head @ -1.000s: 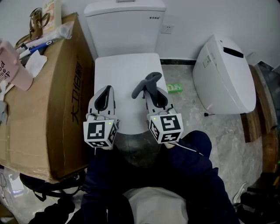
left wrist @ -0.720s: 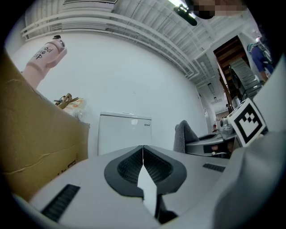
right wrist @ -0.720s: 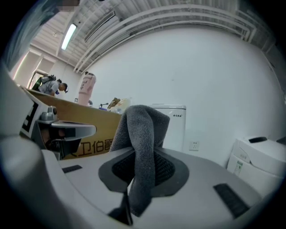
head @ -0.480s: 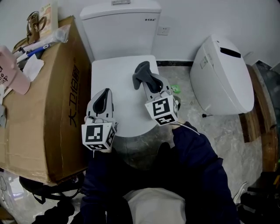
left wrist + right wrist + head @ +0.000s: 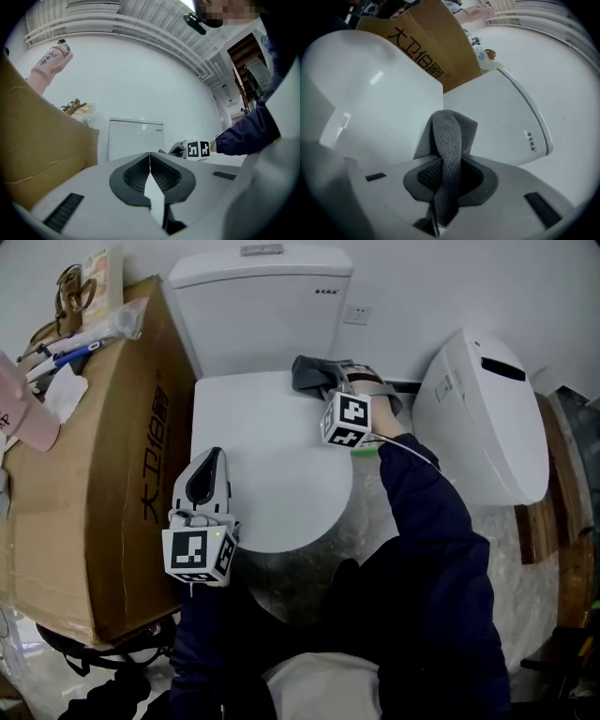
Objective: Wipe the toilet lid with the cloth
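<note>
The white toilet lid (image 5: 267,460) lies closed below the cistern (image 5: 259,306). A dark grey cloth (image 5: 312,376) rests on the lid's far right corner, pinched in my right gripper (image 5: 330,381), which points left across the back of the lid. In the right gripper view the cloth (image 5: 449,154) hangs folded between the shut jaws, with the lid (image 5: 370,98) and cistern (image 5: 501,122) behind. My left gripper (image 5: 206,474) hovers over the lid's near left edge, shut and holding nothing. In the left gripper view its jaws (image 5: 150,171) meet, and the right gripper's marker cube (image 5: 198,149) shows far off.
A large cardboard box (image 5: 89,456) stands tight against the toilet's left side, with loose items on top. A second white toilet body (image 5: 483,418) sits on the marble floor at the right. A small green packet (image 5: 370,448) lies on the floor between them.
My right gripper has carried the cloth from the lid's middle up and right to the far right corner, turning to point left. The left gripper has drifted slightly toward me.
</note>
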